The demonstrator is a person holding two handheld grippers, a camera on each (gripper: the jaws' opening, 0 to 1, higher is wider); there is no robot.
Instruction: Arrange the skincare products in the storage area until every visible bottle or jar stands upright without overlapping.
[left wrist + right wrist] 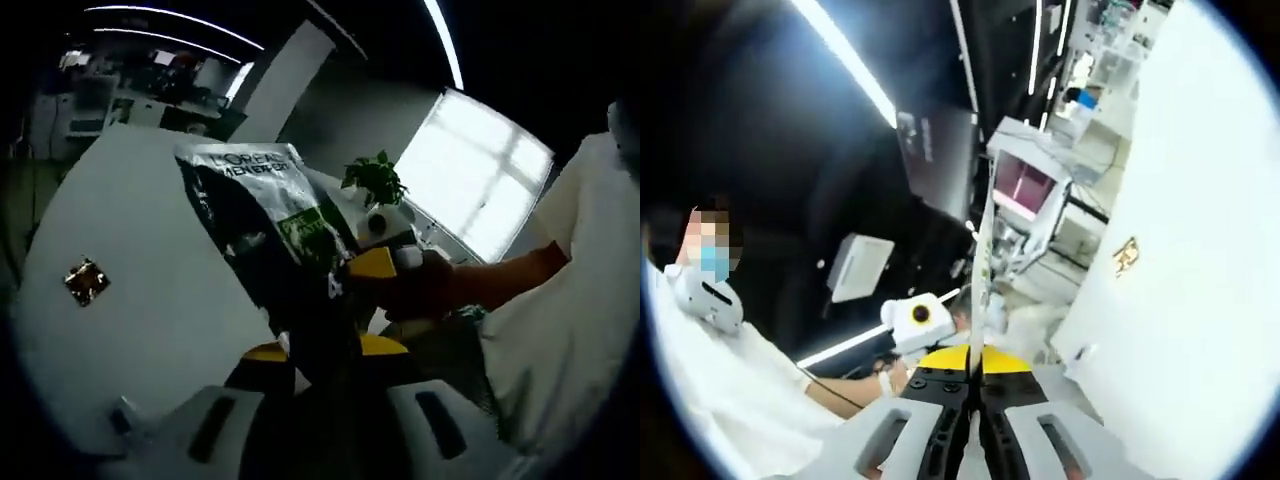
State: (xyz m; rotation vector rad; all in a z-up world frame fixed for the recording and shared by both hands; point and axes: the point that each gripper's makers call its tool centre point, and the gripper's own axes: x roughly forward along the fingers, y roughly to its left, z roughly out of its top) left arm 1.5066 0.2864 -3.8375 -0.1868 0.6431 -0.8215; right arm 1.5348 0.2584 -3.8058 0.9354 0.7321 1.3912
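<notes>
White table (150,330) tilted across left gripper view, small gold packet (86,282) lying on it. Dark L'Oreal sachet (262,235) was held up off the table, pinched by both tools: left tongs (318,362) clamped its lower edge, right tongs (976,385) closed on it edge-on. Person's white sleeve (725,385) at side. Potted plant (375,180) behind, near window (480,180).
</notes>
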